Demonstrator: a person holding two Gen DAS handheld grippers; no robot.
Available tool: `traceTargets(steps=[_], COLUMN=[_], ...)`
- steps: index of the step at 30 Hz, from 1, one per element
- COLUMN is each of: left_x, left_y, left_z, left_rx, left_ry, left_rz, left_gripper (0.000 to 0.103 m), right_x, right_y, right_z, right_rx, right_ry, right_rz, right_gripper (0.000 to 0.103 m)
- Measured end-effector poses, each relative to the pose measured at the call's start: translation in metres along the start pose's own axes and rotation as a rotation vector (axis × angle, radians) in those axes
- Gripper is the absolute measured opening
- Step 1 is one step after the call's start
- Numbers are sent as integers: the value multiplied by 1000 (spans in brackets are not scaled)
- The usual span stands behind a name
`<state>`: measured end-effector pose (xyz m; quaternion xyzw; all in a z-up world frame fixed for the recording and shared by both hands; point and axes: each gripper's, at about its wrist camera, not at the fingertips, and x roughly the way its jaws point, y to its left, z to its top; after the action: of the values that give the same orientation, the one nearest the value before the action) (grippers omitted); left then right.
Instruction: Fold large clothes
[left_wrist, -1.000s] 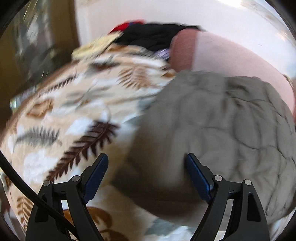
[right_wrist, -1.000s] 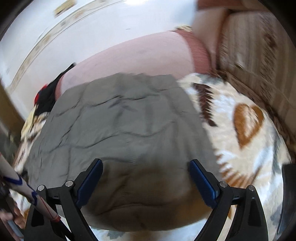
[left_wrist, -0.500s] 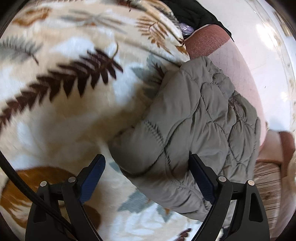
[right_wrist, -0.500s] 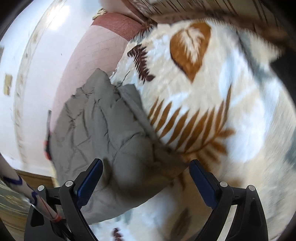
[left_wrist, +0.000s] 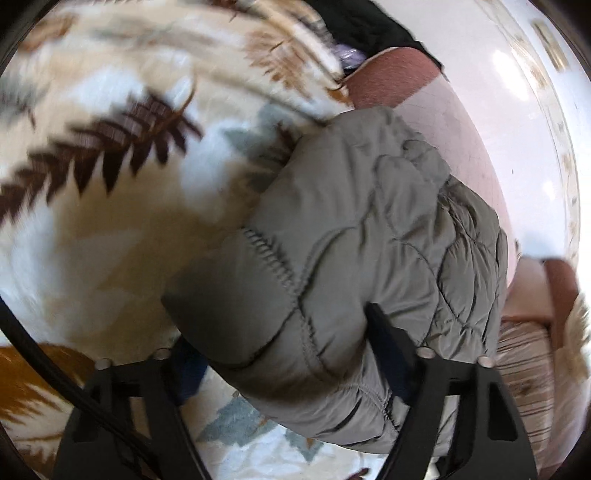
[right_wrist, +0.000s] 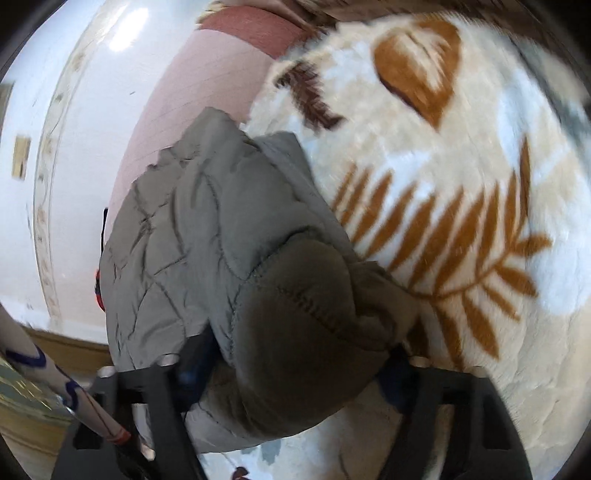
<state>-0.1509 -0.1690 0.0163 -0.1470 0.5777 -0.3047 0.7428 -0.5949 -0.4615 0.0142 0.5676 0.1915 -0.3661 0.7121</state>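
A grey quilted puffer jacket (left_wrist: 362, 236) lies folded on a fleece blanket with a leaf print (left_wrist: 110, 184). My left gripper (left_wrist: 284, 354) has its two fingers on either side of the jacket's thick near corner, pressed into the padding. In the right wrist view the same jacket (right_wrist: 192, 236) bulges between the fingers of my right gripper (right_wrist: 299, 369), which squeeze its other near corner. The padding hides both sets of fingertips.
The leaf-print blanket (right_wrist: 443, 206) covers the bed on all sides of the jacket. A pink headboard or cushion (left_wrist: 443, 107) and a white wall (right_wrist: 74, 147) stand behind it. Dark clothes (left_wrist: 362, 26) lie at the far edge.
Both grippers have moved forward onto the jacket's near corners and their fingers have closed in on the padding. Half a second ago both stood wide open just short of it.
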Motion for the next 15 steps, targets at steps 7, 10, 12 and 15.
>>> traceTargets(steps=[7,10,12,15], left_x=[-29,-49,-57,-70], left_y=[-38,-45,-47,-46], left_z=[-14,-25,-27,-29], left_rx=[207,269,285,288], left_ry=[-134,-189,-210,-226], left_rz=[119,146,157,172], left_gripper=[45,42,41,41], right_x=[-21,-32,-34,-39], right_y=[67,76,82,92], right_z=[-23,-31,-34,-44], right_rx=[-403,-461,-491,-540], right_ry=[-131,-154,-160,-170], right_rz=[-170,-178,-187,-192], right_gripper=[47,45,45,44])
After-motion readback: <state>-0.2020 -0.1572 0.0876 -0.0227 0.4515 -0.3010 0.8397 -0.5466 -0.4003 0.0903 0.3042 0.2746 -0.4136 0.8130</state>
